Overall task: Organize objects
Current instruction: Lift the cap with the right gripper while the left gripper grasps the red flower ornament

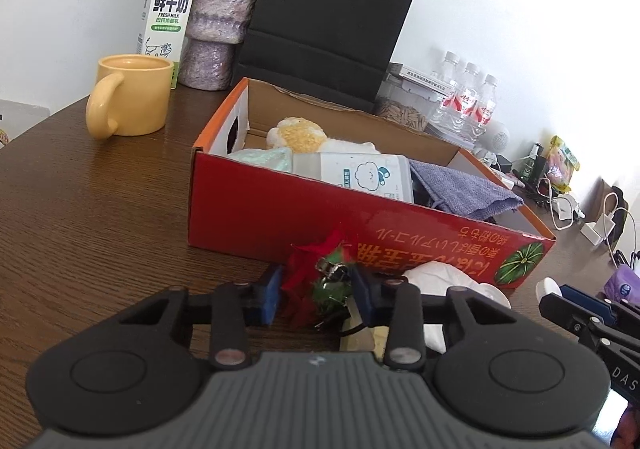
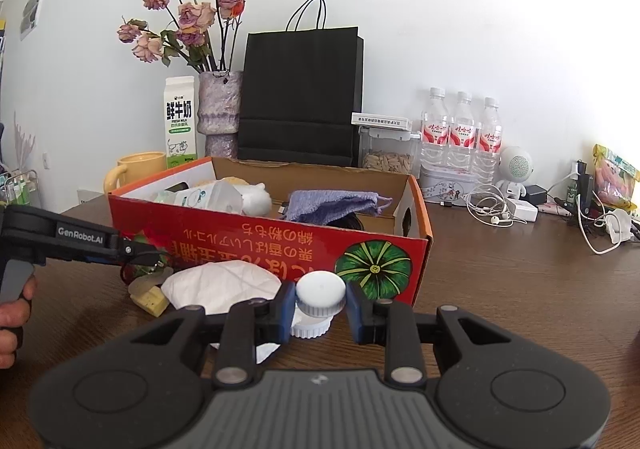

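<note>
A red and green ornament (image 1: 320, 281) with a silver clip sits between the blue pads of my left gripper (image 1: 318, 289), and both pads touch it. It is just in front of the red cardboard box (image 1: 280, 209), low over the brown table. My right gripper (image 2: 320, 309) is shut on a small white bottle with a ribbed round cap (image 2: 320, 295), also in front of the box (image 2: 240, 233). In the right wrist view, the left gripper (image 2: 148, 253) comes in from the left. The box holds a plush toy (image 1: 298, 135), a white packet (image 1: 368, 173) and a blue cloth (image 1: 460, 189).
A crumpled white tissue (image 2: 224, 283) and a yellow sponge piece (image 2: 150, 301) lie before the box. A yellow mug (image 1: 132, 101), milk carton (image 1: 168, 9), vase (image 1: 218, 29), black paper bag (image 1: 328, 21) and water bottles (image 1: 468, 101) stand behind. Cables (image 2: 492, 209) lie right. A hand (image 2: 12, 313) holds the left gripper.
</note>
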